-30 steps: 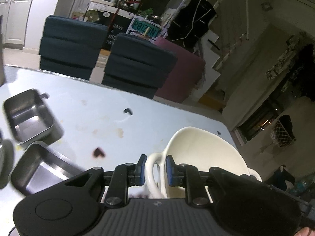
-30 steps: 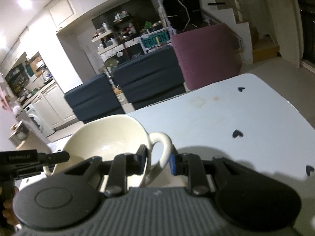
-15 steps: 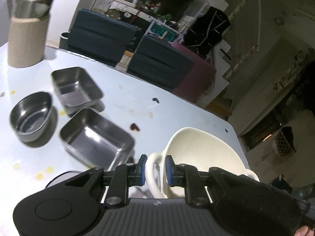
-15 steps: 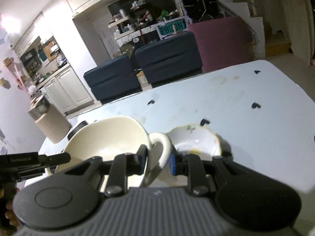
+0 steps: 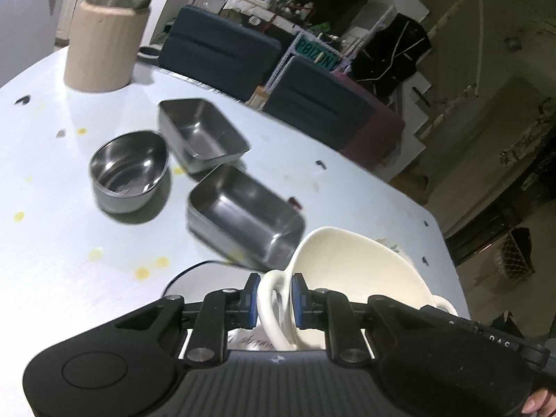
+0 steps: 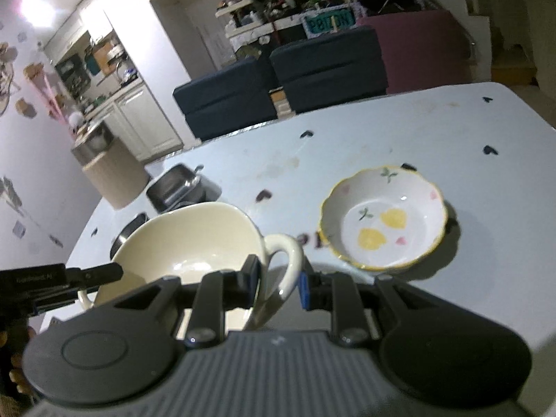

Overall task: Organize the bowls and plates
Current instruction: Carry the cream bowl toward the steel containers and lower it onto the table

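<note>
As the cream two-handled bowl (image 5: 361,271) was carried along above the surface (image 5: 62,229), more of the steel ware was brought into the left wrist view than half a second before: a round steel bowl (image 5: 130,172), two rectangular steel trays (image 5: 245,220), and a beige canister (image 5: 104,48) at the far edge. In the right wrist view a floral dish (image 6: 384,219), barely visible earlier, was fully revealed on the surface just beside the carried bowl. By this the bowl was judged to be nearing its place among the other dishes, though it had not yet been set down. The left hand-held gripper (image 5: 274,300) was held narrow, clamped on one looped handle, and the right hand-held gripper (image 6: 276,281) was likewise closed on the opposite handle (image 6: 286,260). Both were angled slightly downward, with the bowl suspended between them.
</note>
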A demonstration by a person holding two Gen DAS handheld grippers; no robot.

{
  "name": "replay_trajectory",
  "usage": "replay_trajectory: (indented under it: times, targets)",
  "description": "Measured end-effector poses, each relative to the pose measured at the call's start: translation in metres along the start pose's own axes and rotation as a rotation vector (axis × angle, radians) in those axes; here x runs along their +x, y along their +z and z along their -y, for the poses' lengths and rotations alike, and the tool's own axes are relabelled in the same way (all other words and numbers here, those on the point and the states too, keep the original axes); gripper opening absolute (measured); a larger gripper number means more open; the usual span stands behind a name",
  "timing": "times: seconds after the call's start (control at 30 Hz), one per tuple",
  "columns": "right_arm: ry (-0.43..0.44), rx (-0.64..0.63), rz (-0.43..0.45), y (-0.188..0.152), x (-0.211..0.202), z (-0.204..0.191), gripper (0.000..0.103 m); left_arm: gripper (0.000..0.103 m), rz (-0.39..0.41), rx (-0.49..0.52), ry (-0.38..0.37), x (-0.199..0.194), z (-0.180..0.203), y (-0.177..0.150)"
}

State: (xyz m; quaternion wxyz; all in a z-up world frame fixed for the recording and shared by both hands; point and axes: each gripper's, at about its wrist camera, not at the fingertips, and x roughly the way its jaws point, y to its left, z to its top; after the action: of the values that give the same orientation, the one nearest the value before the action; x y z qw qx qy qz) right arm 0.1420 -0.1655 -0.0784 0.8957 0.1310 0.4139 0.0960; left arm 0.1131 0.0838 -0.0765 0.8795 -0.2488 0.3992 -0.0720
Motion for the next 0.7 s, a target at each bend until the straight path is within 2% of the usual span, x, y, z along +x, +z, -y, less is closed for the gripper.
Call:
replay_trajectory:
  times: [0.4, 0.7]
  targets:
    - [0.004, -0.079, -0.099, 0.002, 0.036, -0.024, 0.028, 0.020, -0.034, -0.036, 0.034, -0.004, -0.044, -0.008]
    - [-0.016, -0.136, -0.148, -0.017, 0.051, -0.053, 0.028, 0.021, -0.068, -0.066, 0.063, -0.001, -0.067, -0.011]
